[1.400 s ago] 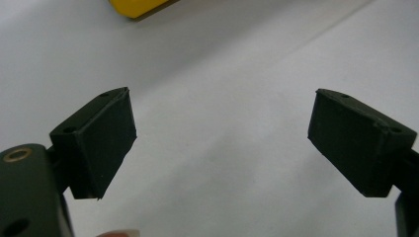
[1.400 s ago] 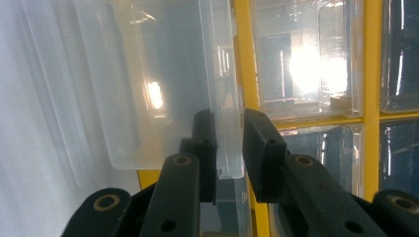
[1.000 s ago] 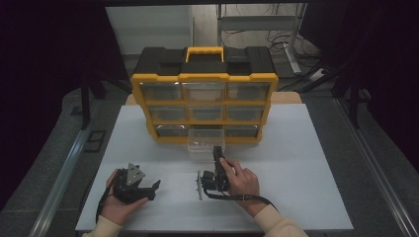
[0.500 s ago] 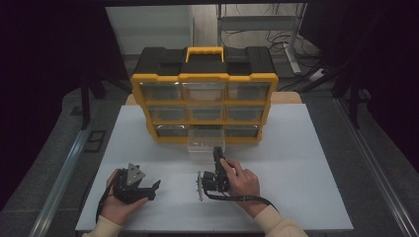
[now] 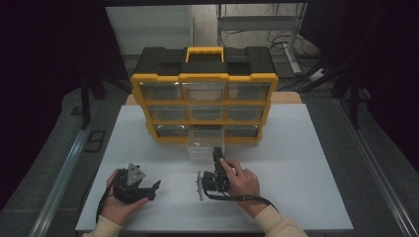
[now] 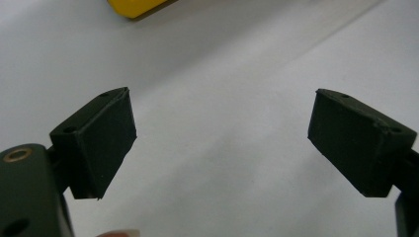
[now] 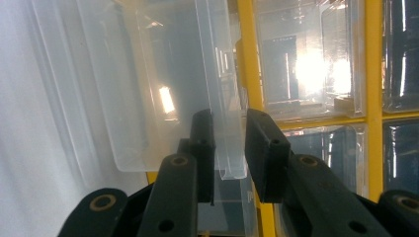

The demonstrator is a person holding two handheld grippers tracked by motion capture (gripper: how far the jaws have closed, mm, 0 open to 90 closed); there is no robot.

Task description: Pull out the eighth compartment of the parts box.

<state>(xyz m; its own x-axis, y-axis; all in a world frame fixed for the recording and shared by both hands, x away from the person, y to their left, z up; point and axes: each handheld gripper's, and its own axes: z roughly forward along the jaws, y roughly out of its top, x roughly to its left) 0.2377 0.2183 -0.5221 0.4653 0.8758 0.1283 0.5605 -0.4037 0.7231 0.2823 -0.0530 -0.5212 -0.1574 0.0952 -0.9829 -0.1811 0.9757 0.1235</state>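
Note:
A yellow and black drawer organizer stands upright at the back of the white table. Its bottom middle clear drawer is pulled out toward me. My right gripper points at that drawer's front. In the right gripper view the right gripper is shut on the front lip of the clear drawer, with the yellow frame behind it. My left gripper rests on the table at the front left, held in a hand. The left gripper stands open over bare white table.
The organizer holds several other clear drawers, all pushed in. A black lid with a yellow carry handle tops it. Metal rails run along both sides of the table, with dark floor beyond.

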